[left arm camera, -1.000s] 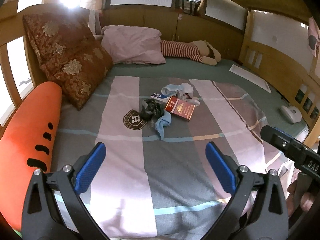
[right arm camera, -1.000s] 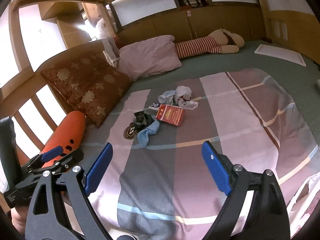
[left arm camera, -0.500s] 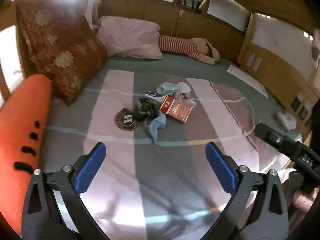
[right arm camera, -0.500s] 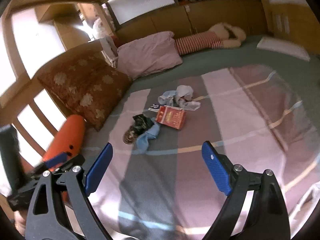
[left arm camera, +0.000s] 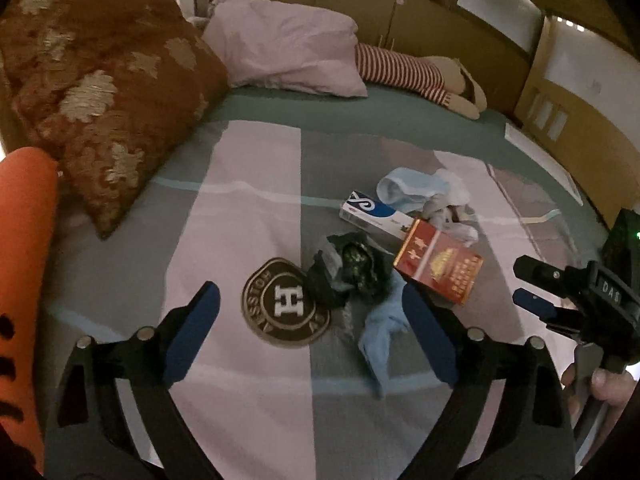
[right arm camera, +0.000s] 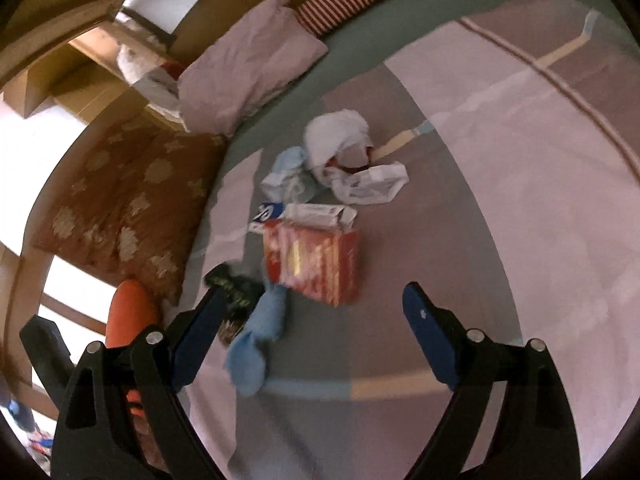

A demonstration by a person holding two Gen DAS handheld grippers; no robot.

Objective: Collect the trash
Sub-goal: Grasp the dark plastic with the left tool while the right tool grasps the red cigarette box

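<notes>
While both grippers hang over the bed (left arm camera: 256, 168), the little heap of trash sits roughly mid-bedspread, well away from the pillows at the head edge. Nothing's been grabbed.

Left gripper (left arm camera: 310, 320): jaws spread wide but closing a bit right now, nothing pinched between the blue pads. Through the gap you can see the round "H" badge (left arm camera: 286, 306) printed on the spread and a crumpled dark wrapper (left arm camera: 352, 272) just beside it. A light blue cloth scrap (left arm camera: 380, 332) lies touching the wrapper, partly behind the right-hand pad.

Right gripper (right arm camera: 310, 318): same deal, wide apart and easing inward, pads pressing on nothing. It's aimed at the red carton (right arm camera: 316, 262), which sits just beyond the fingertips. That view's pretty motion-blurred, so the print on it is unreadable.

Rest of the pile:
- red carton (left arm camera: 438, 266) leaning on a white-and-blue box (left arm camera: 374, 214) behind it
- pale blue mask-like thing (left arm camera: 408, 190) past the box, toward the head of the bed
- crumpled white plastic bag (right arm camera: 370, 184) next to that, touching

Off to the left edge there's a brown floral cushion (left arm camera: 100, 92) and an orange carrot plushie (left arm camera: 24, 272). A pink pillow (left arm camera: 288, 56) and a striped stuffed toy (left arm camera: 404, 72) lie along the head edge. In the left view you can also see a hand (left arm camera: 600, 384) holding the right gripper's handle at the right side.
</notes>
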